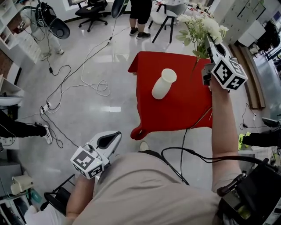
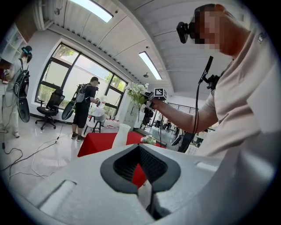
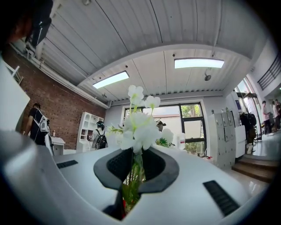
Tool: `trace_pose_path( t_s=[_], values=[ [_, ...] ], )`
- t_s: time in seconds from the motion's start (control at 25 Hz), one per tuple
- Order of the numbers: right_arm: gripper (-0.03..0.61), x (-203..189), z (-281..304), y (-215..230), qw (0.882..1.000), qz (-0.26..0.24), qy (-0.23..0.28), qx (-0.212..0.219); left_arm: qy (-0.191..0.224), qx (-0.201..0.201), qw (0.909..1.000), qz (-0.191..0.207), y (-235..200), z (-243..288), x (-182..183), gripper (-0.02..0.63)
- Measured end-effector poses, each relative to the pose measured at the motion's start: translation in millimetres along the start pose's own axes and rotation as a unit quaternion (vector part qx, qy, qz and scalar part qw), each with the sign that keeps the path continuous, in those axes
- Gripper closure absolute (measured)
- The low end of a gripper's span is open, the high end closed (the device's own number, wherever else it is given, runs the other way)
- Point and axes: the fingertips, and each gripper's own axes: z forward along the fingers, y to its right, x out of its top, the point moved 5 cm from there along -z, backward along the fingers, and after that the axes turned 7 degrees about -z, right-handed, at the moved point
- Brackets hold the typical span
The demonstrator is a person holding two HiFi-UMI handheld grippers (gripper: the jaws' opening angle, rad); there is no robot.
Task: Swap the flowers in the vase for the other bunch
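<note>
An empty white vase (image 1: 163, 83) stands upright on the red-clothed table (image 1: 184, 110). My right gripper (image 1: 210, 44) is raised above the table's far right corner and shut on the green stems of a bunch of white flowers (image 1: 203, 27). In the right gripper view the stems pass between the pads of the gripper (image 3: 131, 176) and the blooms (image 3: 139, 123) fill the middle. My left gripper (image 1: 109, 141) hangs low beside my body, off the table's near left, shut and empty. Its own view shows the vase (image 2: 121, 135) and a second small white bunch (image 2: 148, 139) lying on the table.
Cables (image 1: 83, 83) and a power strip (image 1: 45, 108) trail over the glossy floor left of the table. People stand at the far side (image 1: 140, 17) and at the left (image 1: 26, 129). An office chair (image 1: 91, 11) and a stool (image 1: 169, 19) are behind the table.
</note>
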Motion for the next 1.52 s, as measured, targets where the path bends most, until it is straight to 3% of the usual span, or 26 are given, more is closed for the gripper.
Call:
trace_pose_path(
  t_s=[0.44,1.04,1.52],
  values=[
    [0.535,3.1,18.0,-48.1,0.999,0.005,0.043,0.018,0.011,0.023,0.9996,-0.012,-7.6,-26.5,-4.5,0.607],
    [0.535,-46.4,20.5,-74.6,0.997,0.009,0.068,0.021,0.006,0.041,0.9990,-0.019,-5.9,-39.4,-13.1,0.607],
    [0.534,-97.7,10.3,-88.9,0.999,0.017,0.043,0.016,-0.003,0.043,0.9989,-0.020,-4.2,-45.0,-16.3,0.607]
  ],
)
